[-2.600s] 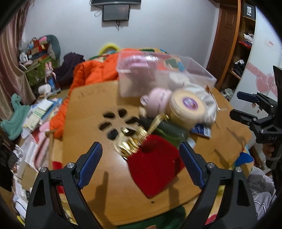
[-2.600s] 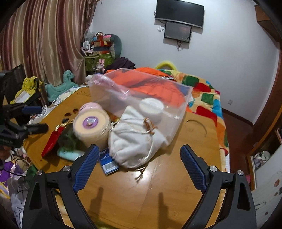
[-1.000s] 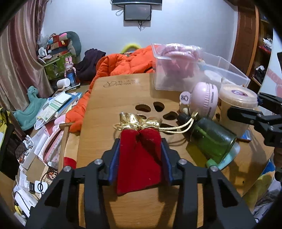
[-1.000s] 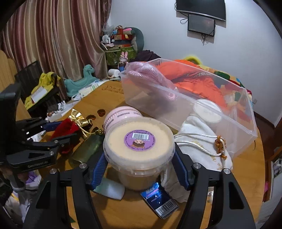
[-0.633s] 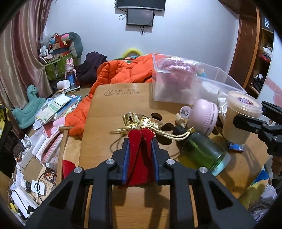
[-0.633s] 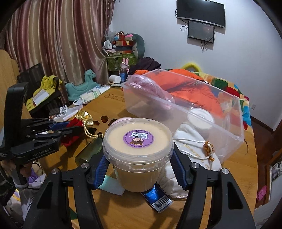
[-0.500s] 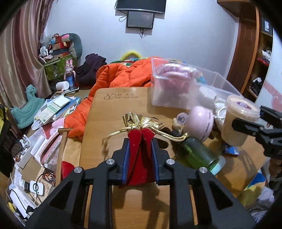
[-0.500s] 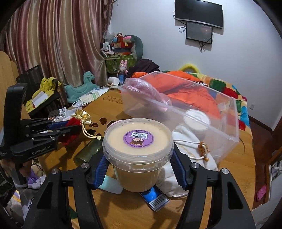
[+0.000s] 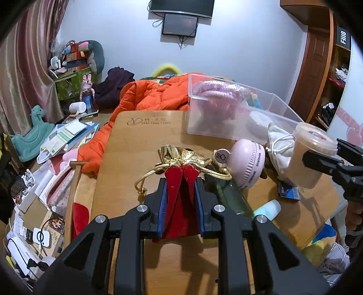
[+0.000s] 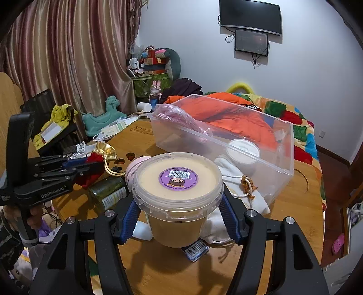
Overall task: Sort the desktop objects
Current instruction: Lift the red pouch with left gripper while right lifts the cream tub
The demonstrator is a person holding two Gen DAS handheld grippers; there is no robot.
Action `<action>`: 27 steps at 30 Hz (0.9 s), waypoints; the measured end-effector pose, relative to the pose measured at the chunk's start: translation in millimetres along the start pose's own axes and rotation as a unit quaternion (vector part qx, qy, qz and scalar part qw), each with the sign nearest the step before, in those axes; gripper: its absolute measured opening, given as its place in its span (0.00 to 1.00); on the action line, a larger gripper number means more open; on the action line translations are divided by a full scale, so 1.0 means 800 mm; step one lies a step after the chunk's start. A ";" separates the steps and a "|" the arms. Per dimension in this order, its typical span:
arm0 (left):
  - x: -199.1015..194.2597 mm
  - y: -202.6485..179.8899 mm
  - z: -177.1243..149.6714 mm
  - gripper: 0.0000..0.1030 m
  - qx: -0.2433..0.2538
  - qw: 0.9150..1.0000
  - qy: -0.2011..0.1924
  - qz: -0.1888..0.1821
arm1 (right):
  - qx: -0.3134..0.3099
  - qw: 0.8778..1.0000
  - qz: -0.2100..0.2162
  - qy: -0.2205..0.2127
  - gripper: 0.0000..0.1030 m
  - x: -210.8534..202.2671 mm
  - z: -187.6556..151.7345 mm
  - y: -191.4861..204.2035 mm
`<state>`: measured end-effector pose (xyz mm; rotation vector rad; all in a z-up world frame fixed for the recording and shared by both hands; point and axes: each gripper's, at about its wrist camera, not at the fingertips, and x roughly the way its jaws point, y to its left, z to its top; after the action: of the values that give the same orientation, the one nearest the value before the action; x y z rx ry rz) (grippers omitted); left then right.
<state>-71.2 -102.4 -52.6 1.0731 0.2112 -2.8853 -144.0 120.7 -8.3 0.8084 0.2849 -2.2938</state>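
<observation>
The red velvet pouch [image 9: 179, 199] with its gold top is pinched between the nearly closed left tool [image 9: 180, 195] above the wooden tabletop [image 9: 140, 145]. The right tool [image 10: 179, 215], half open, clamps a lidded tub [image 10: 178, 197] just before the clear bin [image 10: 226, 140].

A dark television [image 10: 250, 15] hangs on the white wall, with a smaller screen [image 10: 251, 40] just below it. Pink-brown curtains [image 10: 68, 54] cover the left side. A teal toy horse [image 10: 102, 115] stands on the floor near them. An orange jacket [image 9: 149, 95] lies beyond the table.
</observation>
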 end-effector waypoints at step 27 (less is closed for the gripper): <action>0.001 -0.013 0.001 0.21 -0.012 1.000 -0.012 -0.018 | 0.015 1.000 0.005 0.009 0.59 0.001 -0.008 -0.010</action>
<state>-73.0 -92.3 -51.2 1.0414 0.2648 -2.9183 -146.8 129.1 -13.8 0.8443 0.2534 -2.2872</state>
